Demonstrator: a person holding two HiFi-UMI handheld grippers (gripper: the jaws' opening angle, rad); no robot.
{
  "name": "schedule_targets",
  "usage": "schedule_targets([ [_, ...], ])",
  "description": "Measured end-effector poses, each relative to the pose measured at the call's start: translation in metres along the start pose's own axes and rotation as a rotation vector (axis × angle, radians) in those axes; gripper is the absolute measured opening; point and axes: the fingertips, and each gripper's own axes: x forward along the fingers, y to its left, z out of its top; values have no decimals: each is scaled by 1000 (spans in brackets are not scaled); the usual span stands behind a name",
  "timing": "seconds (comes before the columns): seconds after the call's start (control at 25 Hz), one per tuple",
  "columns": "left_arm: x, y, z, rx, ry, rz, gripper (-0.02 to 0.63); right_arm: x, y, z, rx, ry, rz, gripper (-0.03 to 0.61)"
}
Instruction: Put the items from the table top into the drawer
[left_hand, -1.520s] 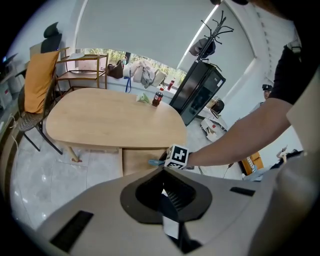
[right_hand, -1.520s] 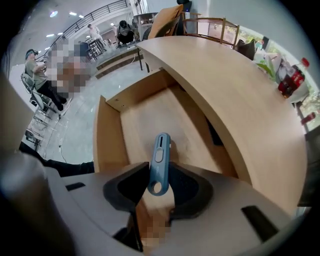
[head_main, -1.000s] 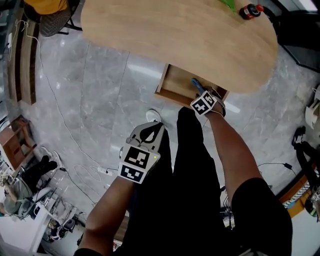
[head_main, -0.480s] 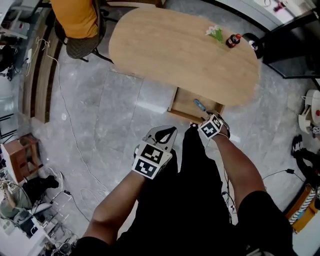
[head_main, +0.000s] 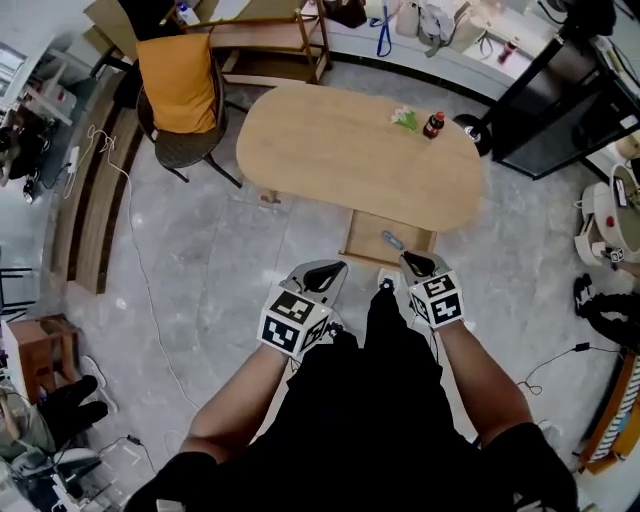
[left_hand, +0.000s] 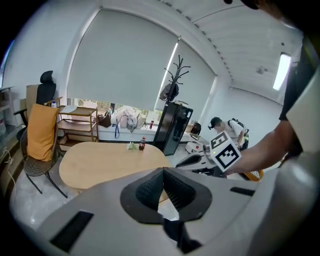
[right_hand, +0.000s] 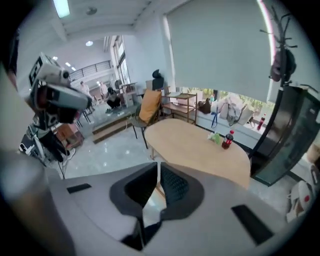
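Note:
An oval wooden table (head_main: 340, 150) bears a small cola bottle (head_main: 433, 125) and a green-and-white item (head_main: 405, 118) at its far right end. Below its near edge a drawer (head_main: 362, 240) stands pulled out, with a blue item (head_main: 393, 241) lying in it. My right gripper (head_main: 409, 259) hangs just in front of the drawer; its jaws are closing, nearly together, with nothing between them. To its left, over the floor, my left gripper (head_main: 338, 267) is shut and empty. The right gripper view shows the bottle (right_hand: 228, 140) far beyond the right gripper (right_hand: 158, 167).
A chair with an orange cloth (head_main: 178, 95) stands at the table's left end. A black cabinet (head_main: 560, 90) rises to the right, and a wooden shelf (head_main: 265, 40) stands behind. Cables trail on the grey floor (head_main: 140, 300). A coat stand (left_hand: 172, 87) is by the cabinet.
Both grippers have risen away from the drawer and the view has pulled back. The right gripper left the blue item in the drawer and its jaws have come together.

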Motion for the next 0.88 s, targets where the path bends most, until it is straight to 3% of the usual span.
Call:
schedule_targets([
  [0.16, -28, -23, 3, 23, -49, -58, 2, -72, 42, 43, 161, -199, 34, 6],
  [0.28, -44, -50, 5, 96, -57, -108, 2, -120, 68, 62, 229, -316, 72, 5],
  [0.4, -57, -72, 12, 147, -77, -117, 2, -158, 86, 71, 182, -384, 83, 5],
  [0.88, -91, -152, 28, 109, -251, -63, 2, -255, 97, 66, 68, -511, 85, 5],
])
